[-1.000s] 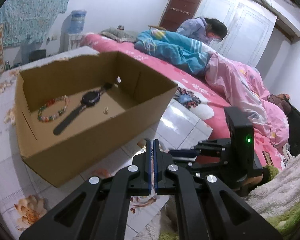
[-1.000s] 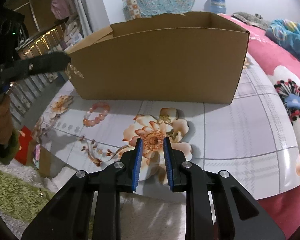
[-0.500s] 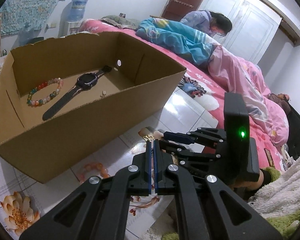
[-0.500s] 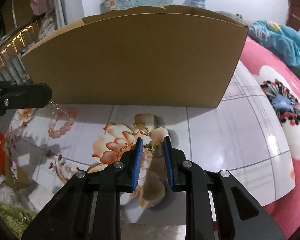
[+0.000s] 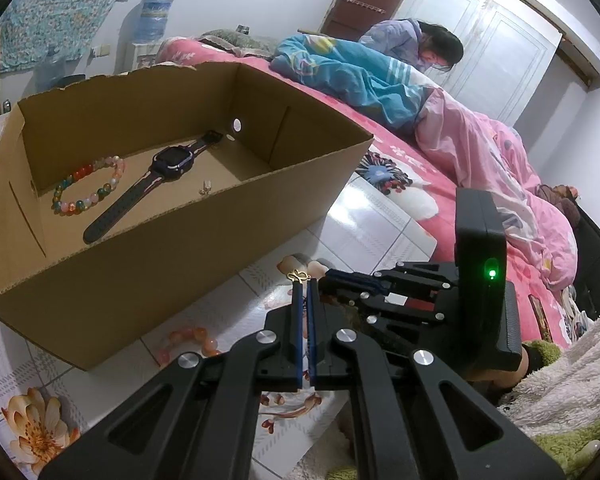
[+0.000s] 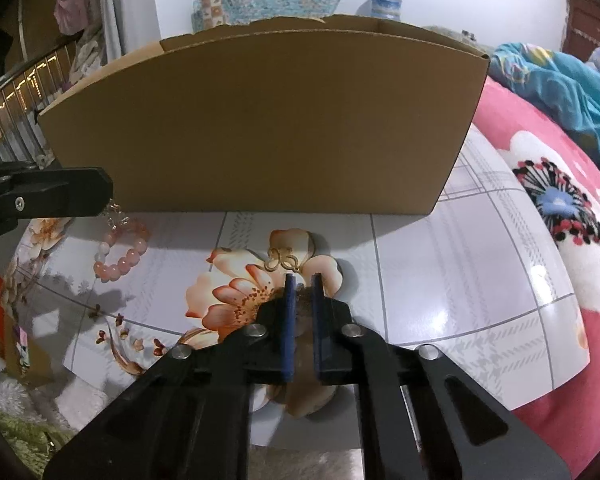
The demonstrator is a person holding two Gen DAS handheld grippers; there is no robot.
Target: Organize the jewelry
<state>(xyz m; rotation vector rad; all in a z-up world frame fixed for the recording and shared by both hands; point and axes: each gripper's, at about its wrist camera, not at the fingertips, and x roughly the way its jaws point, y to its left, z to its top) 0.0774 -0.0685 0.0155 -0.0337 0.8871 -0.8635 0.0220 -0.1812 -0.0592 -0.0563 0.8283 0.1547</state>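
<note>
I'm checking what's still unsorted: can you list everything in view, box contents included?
cardboard box: one, brown, on the floral mat
beaded bracelet: one, multicoloured, inside the box
watch: one, black, inside the box
small metal piece: one, pale, inside the box, beside the watch
pink bracelet: one, on the mat outside the box
gold ornament: one, on the mat outside the box
person: one, on the bed behind
left gripper: black, shut, empty
right gripper: black, shut, tips at the ornament; grip unclear
</note>
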